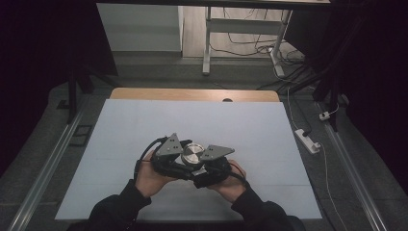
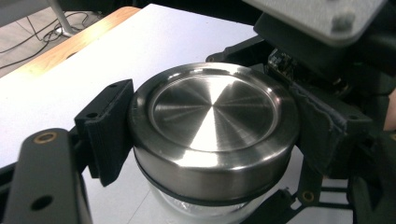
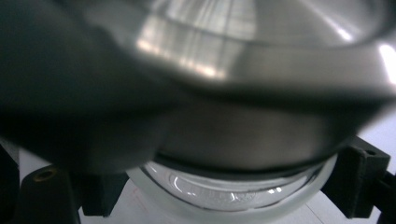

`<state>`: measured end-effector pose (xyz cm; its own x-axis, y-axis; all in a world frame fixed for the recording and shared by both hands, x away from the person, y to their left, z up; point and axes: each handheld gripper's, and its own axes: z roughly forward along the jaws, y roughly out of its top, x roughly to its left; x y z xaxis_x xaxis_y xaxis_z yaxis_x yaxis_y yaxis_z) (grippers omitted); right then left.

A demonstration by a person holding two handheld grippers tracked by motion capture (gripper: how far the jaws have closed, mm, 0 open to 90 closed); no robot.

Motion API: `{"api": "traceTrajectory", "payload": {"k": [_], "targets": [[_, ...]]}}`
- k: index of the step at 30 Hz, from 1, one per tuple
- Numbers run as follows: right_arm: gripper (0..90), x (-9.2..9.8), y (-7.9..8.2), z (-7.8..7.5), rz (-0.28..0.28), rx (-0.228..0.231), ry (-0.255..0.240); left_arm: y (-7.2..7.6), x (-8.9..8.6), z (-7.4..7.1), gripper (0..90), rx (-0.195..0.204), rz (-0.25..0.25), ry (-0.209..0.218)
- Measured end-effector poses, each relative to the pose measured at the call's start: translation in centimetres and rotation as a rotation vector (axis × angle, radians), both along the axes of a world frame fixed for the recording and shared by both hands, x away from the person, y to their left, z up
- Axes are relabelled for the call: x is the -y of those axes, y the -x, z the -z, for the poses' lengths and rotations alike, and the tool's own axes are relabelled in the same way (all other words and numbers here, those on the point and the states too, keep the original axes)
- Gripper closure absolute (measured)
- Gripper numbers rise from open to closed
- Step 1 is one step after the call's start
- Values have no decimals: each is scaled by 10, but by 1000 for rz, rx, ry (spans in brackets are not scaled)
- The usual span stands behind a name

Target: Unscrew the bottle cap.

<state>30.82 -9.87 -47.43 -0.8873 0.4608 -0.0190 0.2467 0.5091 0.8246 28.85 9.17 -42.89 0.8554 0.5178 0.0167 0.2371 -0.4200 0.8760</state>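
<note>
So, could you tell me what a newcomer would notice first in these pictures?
Probably the shiny steel lid on a glass jar, held near the front middle of the white table. The left tongs clamp the lid's rim from both sides, while the right tongs grip the glass body just below it.

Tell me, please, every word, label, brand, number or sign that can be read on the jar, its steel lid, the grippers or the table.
There are none: the steel lid is plain brushed metal, the glass jar beneath it bears no label, and the left gripper, right gripper and white table carry no print that can be made out.
</note>
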Motion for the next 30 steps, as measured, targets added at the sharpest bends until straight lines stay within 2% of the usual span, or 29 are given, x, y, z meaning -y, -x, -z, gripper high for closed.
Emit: {"api": "traceTrajectory", "payload": {"k": [12, 30], "targets": [[148, 3, -1, -1, -13, -8, -13, -4, -9, -1, 197, 3, 13, 7], [148, 12, -7, -3, 7, -6, -15, -1, -21, -8, 197, 12, 20, 21]]}}
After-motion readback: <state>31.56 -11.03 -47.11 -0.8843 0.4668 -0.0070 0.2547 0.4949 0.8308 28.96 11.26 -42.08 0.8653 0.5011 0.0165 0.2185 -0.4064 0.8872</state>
